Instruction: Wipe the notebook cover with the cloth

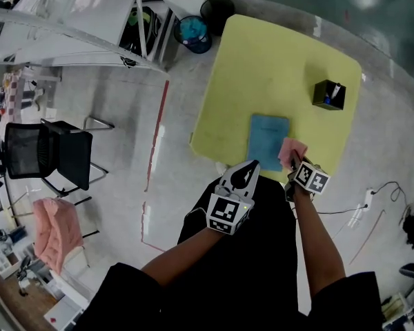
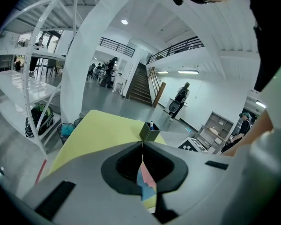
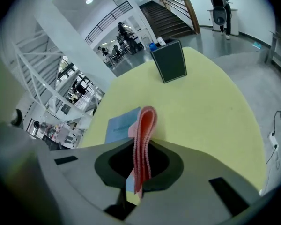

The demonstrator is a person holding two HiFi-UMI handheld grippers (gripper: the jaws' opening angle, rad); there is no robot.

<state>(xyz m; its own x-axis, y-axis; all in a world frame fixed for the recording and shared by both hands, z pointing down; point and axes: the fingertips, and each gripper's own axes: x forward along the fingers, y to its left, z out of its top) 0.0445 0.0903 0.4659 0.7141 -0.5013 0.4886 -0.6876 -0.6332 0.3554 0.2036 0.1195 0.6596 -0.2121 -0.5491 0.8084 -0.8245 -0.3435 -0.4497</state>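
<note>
Yellow counter (image 1: 262,61): carries the things below.
Notebook (image 1: 268,142): blue, flat at the counter's near edge.
Left gripper (image 1: 252,165): jaws together, empty, off the notebook's near-left corner.
Right gripper (image 1: 292,164): jaws clamped on the cloth (image 1: 292,150).
Cloth: pink, folded, at the notebook's right edge.
Black box (image 1: 329,94): well apart, far right.

The right gripper (image 3: 141,142) is seen from behind, its jaws closed on a folded pink cloth (image 3: 145,123) that stands upright between them and curls over at the top. Just left of the cloth, a light blue notebook (image 3: 118,126) lies flat on a yellow desk (image 3: 210,107). Farther back on the desk stands a dark square pen holder (image 3: 169,61). Beyond it, a staircase (image 3: 166,20) rises in a bright hall.
</note>
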